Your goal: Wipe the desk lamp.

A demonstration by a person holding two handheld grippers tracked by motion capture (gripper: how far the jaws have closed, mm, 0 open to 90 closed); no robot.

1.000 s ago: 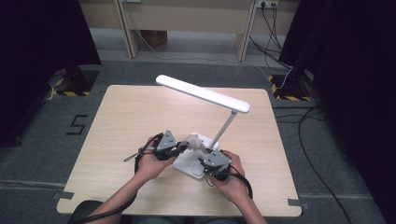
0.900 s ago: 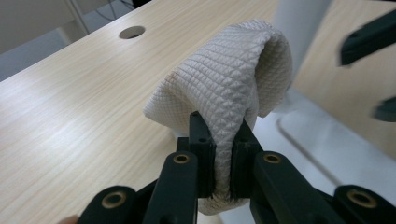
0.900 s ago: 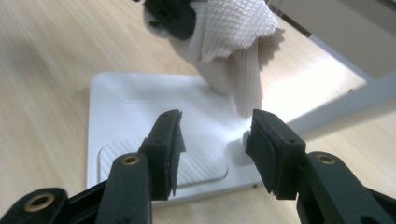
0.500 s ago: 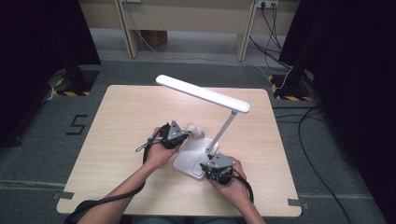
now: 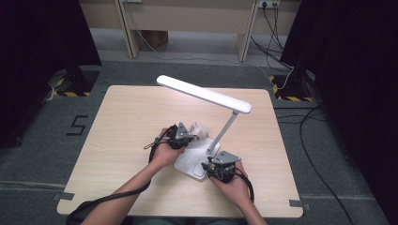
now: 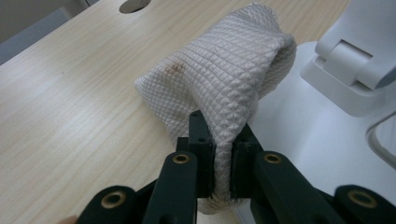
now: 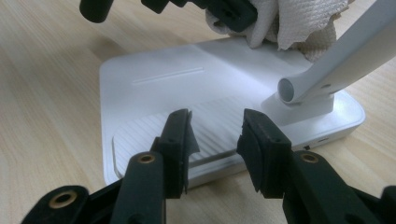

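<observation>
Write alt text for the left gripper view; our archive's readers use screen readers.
The left tongs, rising from the bottom edge, are shut on a folded white quilted cloth. The cloth lies on a light wooden table, partly over the white lamp base at the right.

Left tongs (image 5: 187, 134) clamped tight; right tongs (image 5: 213, 165) part-open, jaws just been closing.

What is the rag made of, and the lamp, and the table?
The rag looks like soft woven cloth, off-white: a quilted diamond weave shows, and it folds limply in the left claw. The lamp seems smooth white plastic, with a soft sheen. The table looks like pale wood or wood-look laminate, by its grain lines.
</observation>
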